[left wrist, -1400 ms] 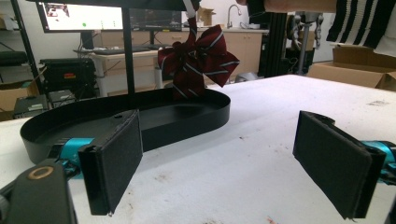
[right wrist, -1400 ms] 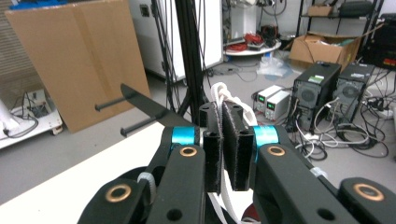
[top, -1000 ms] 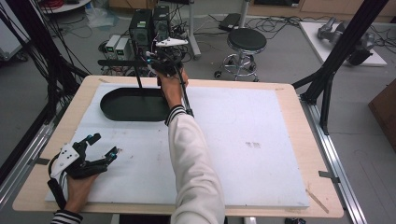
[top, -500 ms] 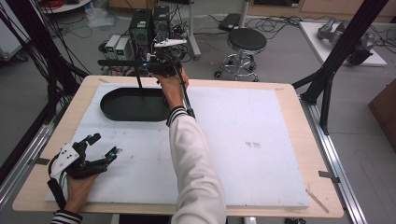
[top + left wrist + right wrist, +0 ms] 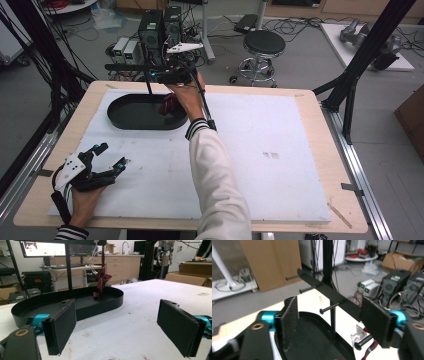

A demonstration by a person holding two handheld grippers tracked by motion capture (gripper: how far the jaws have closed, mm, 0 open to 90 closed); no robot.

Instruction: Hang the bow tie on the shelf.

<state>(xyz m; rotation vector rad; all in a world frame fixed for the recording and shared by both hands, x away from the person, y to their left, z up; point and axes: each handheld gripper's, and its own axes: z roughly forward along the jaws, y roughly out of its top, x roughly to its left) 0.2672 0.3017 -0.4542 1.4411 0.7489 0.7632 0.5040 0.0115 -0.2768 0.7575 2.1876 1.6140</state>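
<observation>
A dark red necktie hangs from a clear hook on one peg of a black rack. The rack stands on a thin post in the black oval tray at the far left of the counter. The tie's long axis runs straight up and down, and its lower end just reaches the tray floor, where the cloth bunches. Hung this way, the tie drains its length into the tray instead of spilling over the counter.

The right gripper is held up at peg height, and its jaws have just been opening. They now stand spread, with nothing between them, and the hook and peg sit just beside the right-hand pad. This looks like a release after hanging the tie.

The left gripper rests low on the near left of the counter. Its jaws are spread wide and empty, pointing towards the tray, and it seems to be waiting out of the way.
</observation>
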